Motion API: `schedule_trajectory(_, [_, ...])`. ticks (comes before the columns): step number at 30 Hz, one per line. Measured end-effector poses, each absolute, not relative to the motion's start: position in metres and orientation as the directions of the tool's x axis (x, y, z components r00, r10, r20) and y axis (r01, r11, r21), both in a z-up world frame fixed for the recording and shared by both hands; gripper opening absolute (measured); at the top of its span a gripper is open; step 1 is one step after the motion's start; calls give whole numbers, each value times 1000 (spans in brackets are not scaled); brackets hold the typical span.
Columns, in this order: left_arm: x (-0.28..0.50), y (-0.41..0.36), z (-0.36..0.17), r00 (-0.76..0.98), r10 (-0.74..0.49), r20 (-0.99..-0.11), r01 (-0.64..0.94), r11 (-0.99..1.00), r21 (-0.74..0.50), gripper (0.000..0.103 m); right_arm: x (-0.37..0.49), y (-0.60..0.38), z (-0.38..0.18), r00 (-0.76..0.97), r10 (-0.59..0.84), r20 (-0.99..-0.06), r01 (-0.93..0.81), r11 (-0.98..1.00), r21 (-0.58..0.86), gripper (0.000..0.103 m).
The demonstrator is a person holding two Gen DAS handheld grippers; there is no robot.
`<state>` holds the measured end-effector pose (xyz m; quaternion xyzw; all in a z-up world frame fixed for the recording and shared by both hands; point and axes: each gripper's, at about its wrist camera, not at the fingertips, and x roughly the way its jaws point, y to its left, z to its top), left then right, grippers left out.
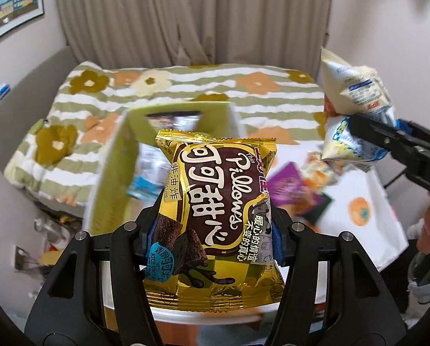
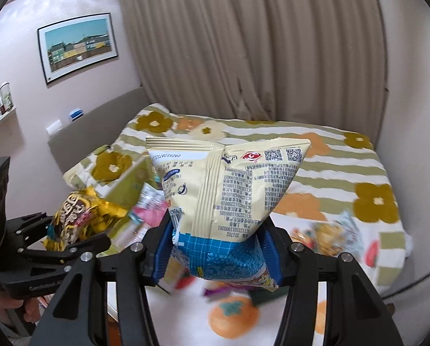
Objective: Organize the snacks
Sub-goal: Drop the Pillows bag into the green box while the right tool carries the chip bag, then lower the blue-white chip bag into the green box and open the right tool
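Snacks fill both views, one packet in each tool. The left hand-held gripper (image 1: 215, 230) is clamped on a gold and brown cocoa pillow snack bag (image 1: 217, 216), its blue pads (image 1: 278, 245) pressing the lower sides so the bag stands upright above the surface (image 1: 364, 201), which carries a white cloth printed with orange fruit. From the right wrist view the same left hand-held gripper (image 2: 70, 230) shows at the near left, carrying the gold bag (image 2: 79, 216) clear of the cloth.

The right hand-held gripper (image 2: 219, 248) is closed around a cream and blue chip bag (image 2: 226, 190), gripped at its blue lower part with the printed back panel facing the camera and the sealed top edge up. In the left wrist view that chip bag (image 1: 356, 106) hangs at the far right, pinched in the right hand-held gripper (image 1: 367, 138).

Between the two tools, an olive-green box (image 1: 119, 167) stands open on the left part of the surface, with blurred packets inside. More loose packets (image 1: 298, 190) lie on the cloth to the right of it; they are smeared by motion, so perhaps a purple one among them. Beyond the surface lies a bed (image 2: 330, 173) with a green-striped flowered cover, backed by a beige curtain (image 2: 243, 43).
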<state>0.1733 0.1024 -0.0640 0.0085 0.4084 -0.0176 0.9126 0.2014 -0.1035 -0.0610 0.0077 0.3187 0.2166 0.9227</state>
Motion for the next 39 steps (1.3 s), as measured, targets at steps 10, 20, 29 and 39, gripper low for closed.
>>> schedule_trajectory(10, [235, 193, -112, 557, -56, -828, 41, 998, -40, 55, 252, -1, -66, 659, 427, -619, -421, 892, 167, 50])
schedule_trajectory(20, [245, 214, -132, 534, -127, -836, 139, 988, -61, 103, 285, 46, -82, 629, 382, -677, -370, 913, 172, 50])
schedule_trajectory(29, [245, 235, -135, 531, -172, -830, 144, 983, -112, 103, 305, 75, -103, 568, 381, -729, -376, 908, 182, 50])
schedule_trajectory(39, [245, 239, -142, 506, -151, -849, 119, 987, -104, 103, 322, 115, -131, 463, 414, -784, -469, 865, 179, 50])
